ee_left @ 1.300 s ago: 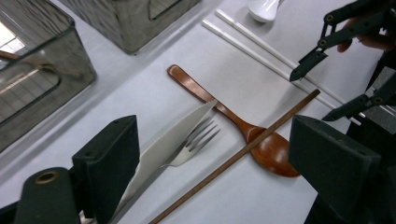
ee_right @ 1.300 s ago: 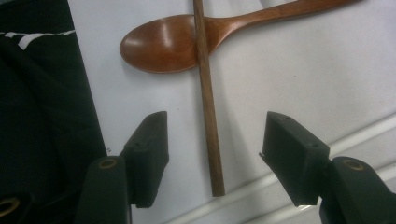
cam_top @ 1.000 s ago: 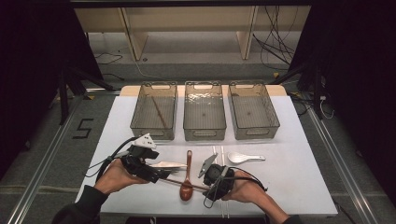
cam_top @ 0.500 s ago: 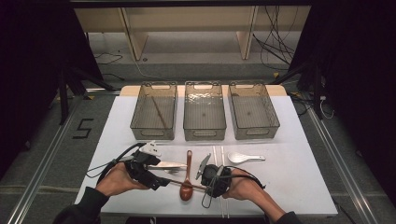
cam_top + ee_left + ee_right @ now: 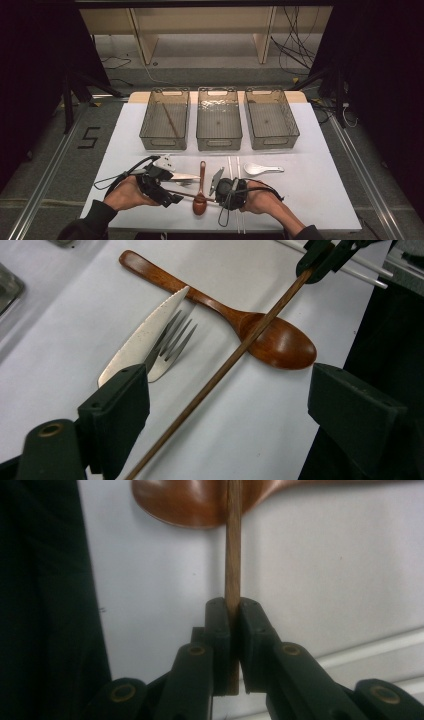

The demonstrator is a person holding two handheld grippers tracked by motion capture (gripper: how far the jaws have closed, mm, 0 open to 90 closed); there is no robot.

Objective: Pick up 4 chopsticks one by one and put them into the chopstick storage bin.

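My right gripper [image 5: 232,607] is shut on a thin brown wooden chopstick [image 5: 232,555]; its jaws have just been closing on the stick's end. The chopstick [image 5: 225,367] runs slantwise over the bowl of a wooden spoon [image 5: 280,342] and passes between the wide-apart jaws of my open left gripper [image 5: 230,390], touching neither. In the high view the left gripper [image 5: 171,191] and right gripper [image 5: 219,196] face each other near the table's front edge, with the wooden spoon [image 5: 201,190] between them.
A serrated knife [image 5: 145,335] lies over a fork [image 5: 172,340] beside the spoon handle. White chopsticks [image 5: 233,167] and a white spoon [image 5: 262,169] lie to the right. Three clear bins [image 5: 219,120] stand in a row at the back, and the left one holds a brown stick.
The right gripper's jaws have closed onto the end of the brown chopstick. The left gripper has shifted slightly toward the spoon and stays open.
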